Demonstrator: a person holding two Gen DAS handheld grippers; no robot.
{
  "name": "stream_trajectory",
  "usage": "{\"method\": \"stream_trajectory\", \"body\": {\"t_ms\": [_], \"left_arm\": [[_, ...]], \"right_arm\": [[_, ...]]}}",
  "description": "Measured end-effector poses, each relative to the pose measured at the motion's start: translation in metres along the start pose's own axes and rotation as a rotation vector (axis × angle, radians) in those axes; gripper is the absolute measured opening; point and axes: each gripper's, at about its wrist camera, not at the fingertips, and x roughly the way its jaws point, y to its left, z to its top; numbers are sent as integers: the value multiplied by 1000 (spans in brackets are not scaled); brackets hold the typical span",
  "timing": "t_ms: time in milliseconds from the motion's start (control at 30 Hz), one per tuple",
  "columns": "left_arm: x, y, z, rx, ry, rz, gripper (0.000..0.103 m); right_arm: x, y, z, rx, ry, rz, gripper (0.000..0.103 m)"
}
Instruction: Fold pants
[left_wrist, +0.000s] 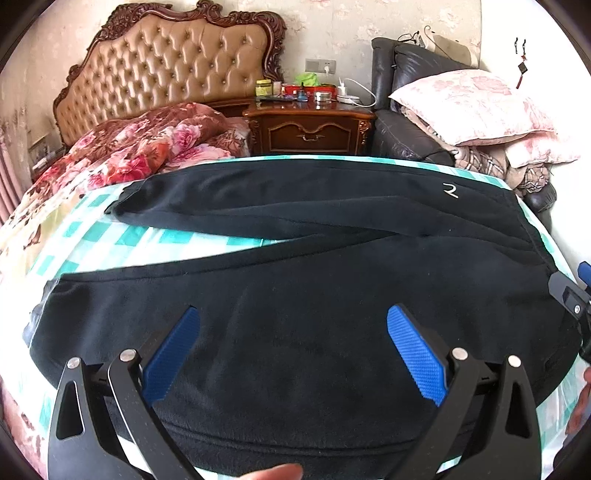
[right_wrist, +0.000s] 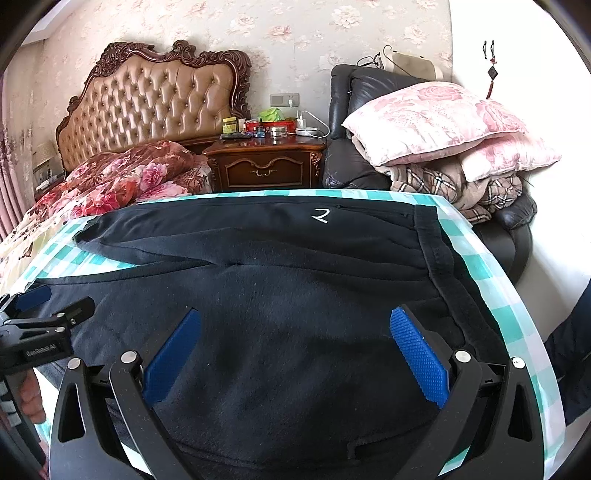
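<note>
Black fleece pants lie spread flat on a table with a teal checked cloth, waistband to the right, legs running left, parted in a V. A small white logo marks the far leg near the waist. My left gripper is open over the near leg, empty. My right gripper is open over the pants near the waistband, empty. Each gripper shows at the edge of the other's view: the right one and the left one.
Beyond the table stand a bed with a floral quilt, a wooden nightstand with bottles, and a black leather chair piled with pink pillows and blankets. The table's right edge is close to the waistband.
</note>
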Motion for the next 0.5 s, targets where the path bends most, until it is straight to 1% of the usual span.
{"method": "stream_trajectory", "body": {"t_ms": [100,167,233,300,333,400,433,500], "left_arm": [[-1,-3,8,55,-9,5,102],[3,-8,18,106,3,-12,102],[6,-11,29,138,-3,-27,102],[10,-11,44,159,-44,-25,102],[15,-10,54,178,-56,-41,102],[24,-12,74,217,-60,-41,102],[28,-12,84,228,-71,-28,102],[37,-11,104,230,-87,-30,102]], "right_arm": [[5,-6,8,3,-4,-6,99],[10,-11,14,8,-2,-3,99],[17,-16,22,14,4,0,99],[26,-22,31,17,7,-1,99],[32,-24,36,15,13,1,99],[46,-30,50,8,25,6,99],[54,-34,57,5,32,17,99],[76,-43,76,-9,56,55,99]]}}
